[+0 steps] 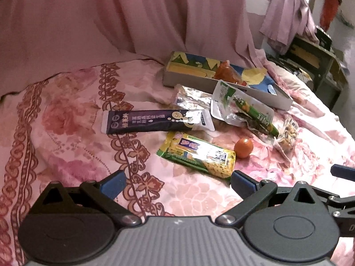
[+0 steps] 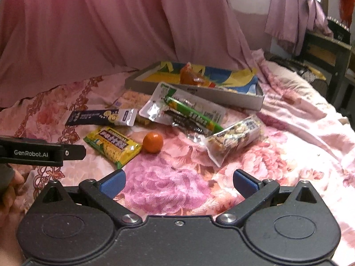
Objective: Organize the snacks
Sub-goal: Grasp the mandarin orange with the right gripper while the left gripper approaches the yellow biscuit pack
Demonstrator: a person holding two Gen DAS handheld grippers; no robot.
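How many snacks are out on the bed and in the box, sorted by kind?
Flat sachets: 3: purple, silver, green-striped
Wrapped bars: 2: yellow corn, clear nut mix
Oranges: 1
Orange packets in the box: 1
Total: 7

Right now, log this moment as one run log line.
left gripper: open, empty | right gripper: open, empty | box: holds one orange packet | mandarin, other snacks: loose on bedspread

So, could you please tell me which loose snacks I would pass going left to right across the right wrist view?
Dark purple sachet → yellow corn snack pack → small orange → green-striped clear packet → clear nut-mix pack.
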